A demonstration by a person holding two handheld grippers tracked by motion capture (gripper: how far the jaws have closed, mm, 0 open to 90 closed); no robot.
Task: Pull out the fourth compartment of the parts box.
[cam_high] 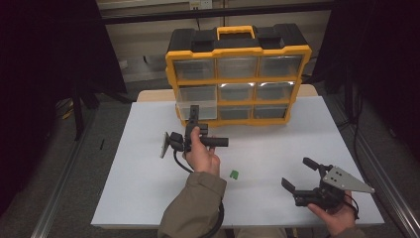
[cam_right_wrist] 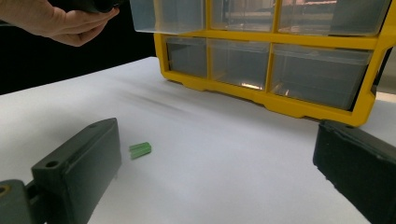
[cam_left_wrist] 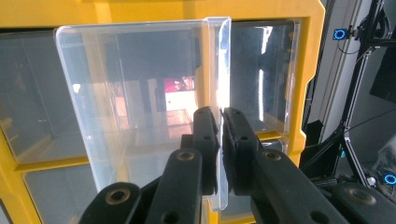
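1. Two grippers work over a white table (cam_high: 148,163); a yellow organizer (cam_high: 237,74) with clear drawers stands at the frame's upper centre, at the table's far edge.
2. At centre of the high view, the left hand (cam_high: 202,153) reaches forward from the bottom, sleeve (cam_high: 190,208) rising from the lower centre, wrist nearly straight.
3. It holds the left gripper (cam_high: 193,115) pointing away toward the organizer's lower left.
4. In the left gripper view, that gripper's (cam_left_wrist: 219,140) jaws are clenched on the handle lip of a clear drawer (cam_left_wrist: 140,93), one jaw on each side of the thin upright plastic.
5. That drawer (cam_high: 197,103) sticks out from the left column's middle row, forward of its neighbours.
6. At lower right of the high view, the right hand (cam_high: 337,215) lies palm up, low near the table's near edge, cradling the right gripper (cam_high: 299,173) from below.
7. Its jaws point toward the frame's left and stand wide apart, released, grasping nothing.
8. A grey plate (cam_high: 344,179) tops it.
9. One small green piece (cam_high: 234,174) lies on the table at lower centre, between the two hands and touching neither.
10. In the right gripper view, the green piece (cam_right_wrist: 140,150) lies just beside the lower-left jaw, and the organizer (cam_right_wrist: 280,100) spans the upper right.
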